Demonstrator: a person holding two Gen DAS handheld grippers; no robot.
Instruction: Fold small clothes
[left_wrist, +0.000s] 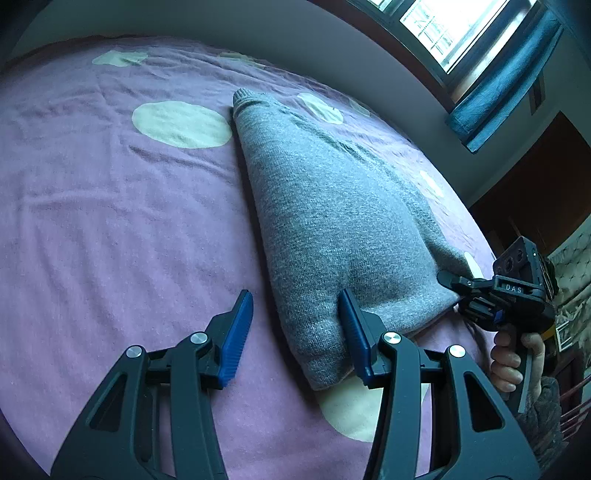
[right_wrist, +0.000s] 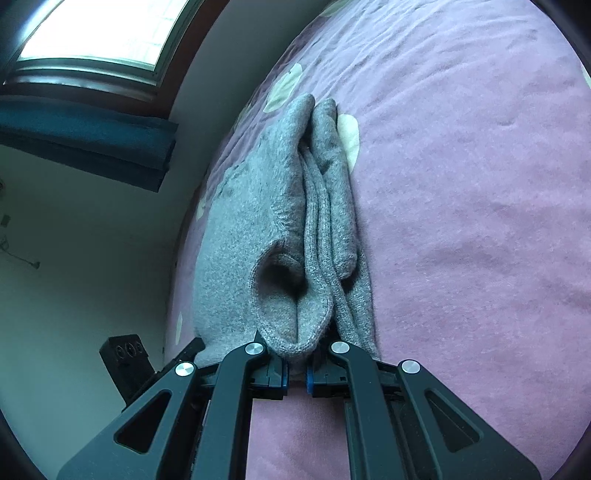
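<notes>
Grey knit garment (left_wrist: 332, 206) lying folded lengthwise on purple bed cover (left_wrist: 110, 221), near the bed's right edge. Right tool (right_wrist: 296, 376) clenched on near hem corner. Left tool (left_wrist: 295, 332) released, one pad on the fabric, other on cover. Worth seating both pads round the hem before lifting; keep corners level.
</notes>
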